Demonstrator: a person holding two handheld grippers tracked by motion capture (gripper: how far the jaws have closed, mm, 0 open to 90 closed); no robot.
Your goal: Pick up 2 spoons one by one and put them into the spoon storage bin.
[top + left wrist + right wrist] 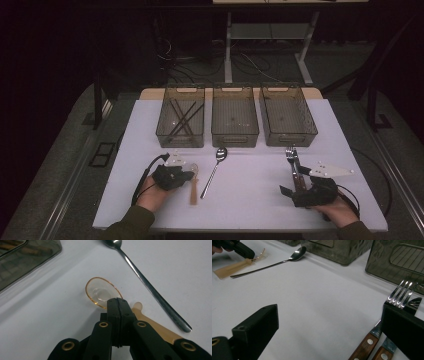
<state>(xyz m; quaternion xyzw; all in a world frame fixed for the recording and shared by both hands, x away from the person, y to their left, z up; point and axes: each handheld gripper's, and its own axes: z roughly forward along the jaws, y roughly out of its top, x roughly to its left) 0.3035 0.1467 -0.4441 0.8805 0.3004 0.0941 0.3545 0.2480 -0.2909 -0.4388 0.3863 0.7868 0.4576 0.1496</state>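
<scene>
A clear amber plastic spoon [102, 291] lies on the white table [250, 200], its handle [193, 187] pointing toward the person. My left gripper [117, 302] is shut on its neck just behind the bowl; the right gripper view shows the left gripper [249, 255] with the bowl tipped up. A metal spoon [212, 175] lies right of it, apart. A fork [402, 296] and a knife [384, 353], both wooden-handled, lie side by side at the right. My right gripper [329, 315] stands open, its right jaw over those two and its left jaw over bare table.
Three dark see-through bins stand in a row at the table's back: the left bin [180, 141] holds chopsticks [182, 117], the middle bin [235, 139] and the right bin [290, 140] look empty. White tabletop stretches between the two grippers.
</scene>
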